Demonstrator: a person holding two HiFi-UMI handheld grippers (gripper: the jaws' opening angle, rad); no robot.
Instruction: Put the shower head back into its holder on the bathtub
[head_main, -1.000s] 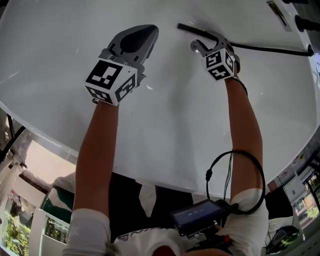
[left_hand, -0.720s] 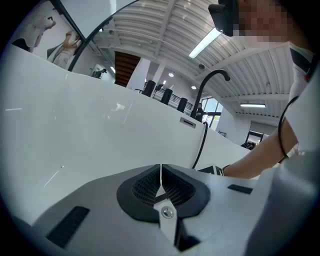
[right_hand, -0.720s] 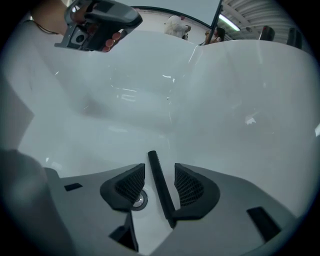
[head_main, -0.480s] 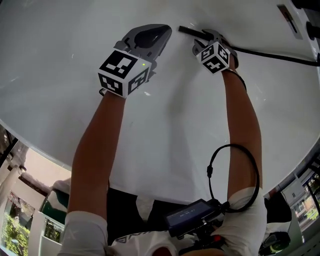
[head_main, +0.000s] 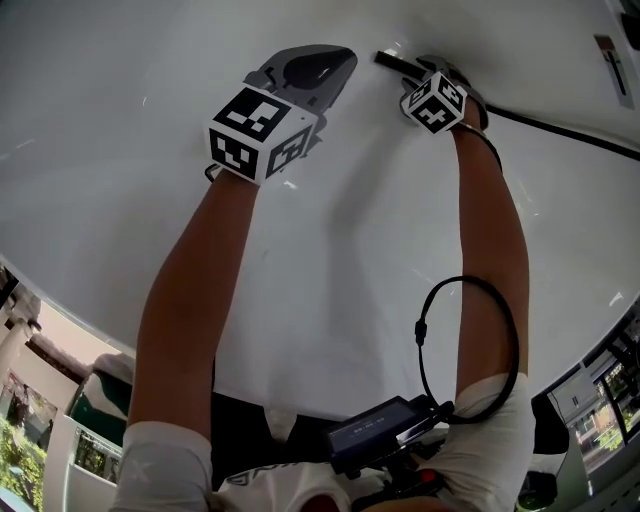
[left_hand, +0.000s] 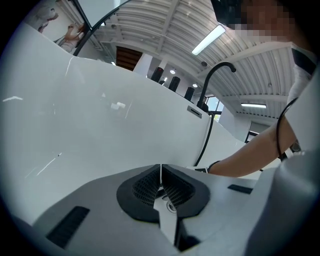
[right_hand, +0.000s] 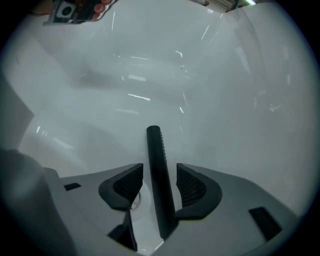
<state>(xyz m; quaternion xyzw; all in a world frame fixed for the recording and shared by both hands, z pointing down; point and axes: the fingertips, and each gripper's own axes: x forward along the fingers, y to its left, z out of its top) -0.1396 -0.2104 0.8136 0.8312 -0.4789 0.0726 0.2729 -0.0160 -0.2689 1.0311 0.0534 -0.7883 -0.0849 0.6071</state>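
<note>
Over white bathtub (head_main: 120, 150): black shower head (right_hand: 154, 145) between right gripper (right_hand: 160, 170)'s jaws, just opened wider, not pressing it; left gripper (left_hand: 161, 186)'s jaws closed, empty.

White bathtub (head_main: 120, 150) — black hose (head_main: 560, 128) across it

Head camera steeply down, bathtub (head_main: 110, 170) shared

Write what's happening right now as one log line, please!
left tongs: shut, empty | right tongs: just been opening, straddling black shower head, pads off it | place: inside white bathtub
</note>
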